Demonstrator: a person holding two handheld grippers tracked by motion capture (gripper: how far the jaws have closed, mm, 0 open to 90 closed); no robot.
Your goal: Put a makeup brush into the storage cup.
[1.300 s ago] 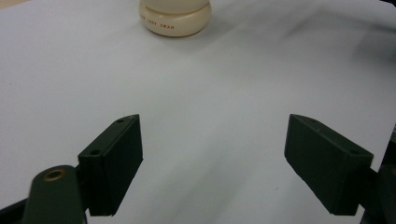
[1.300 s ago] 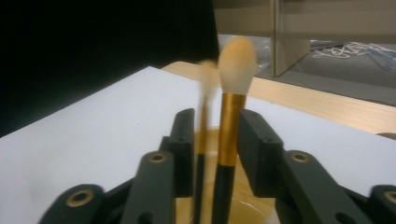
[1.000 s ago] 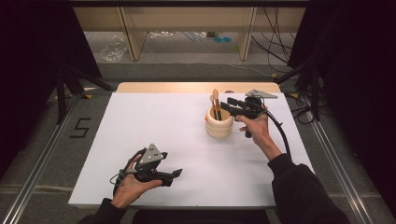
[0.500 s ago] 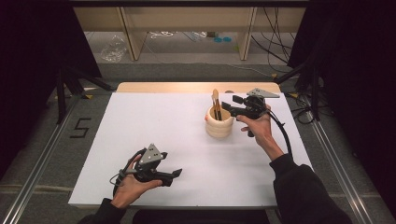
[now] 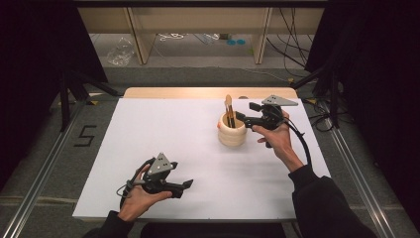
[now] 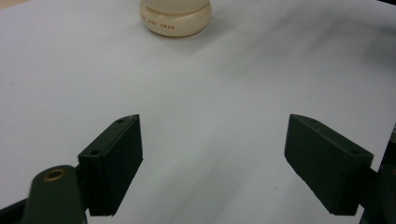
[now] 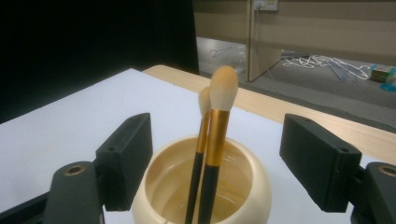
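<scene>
Grey floor (image 5: 198, 74), wooden shelving (image 5: 198, 20) behind, black curtains (image 5: 34, 44) flanking.

Two brushes (image 7: 215, 140) stand in the holder (image 5: 232, 134) far right on the worktop (image 5: 163, 129); the left tool (image 5: 182, 188) lies near left.

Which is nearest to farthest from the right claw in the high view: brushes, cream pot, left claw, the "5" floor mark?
1. brushes – standing in the pot, just left of the right claw, whose jaws have just been opening with nothing gripped.
2. cream pot – below the jaws; too close to the brushes to split firmly.
3. left claw – near table edge, left.
4. "5" floor mark – off the table, far left.
</scene>
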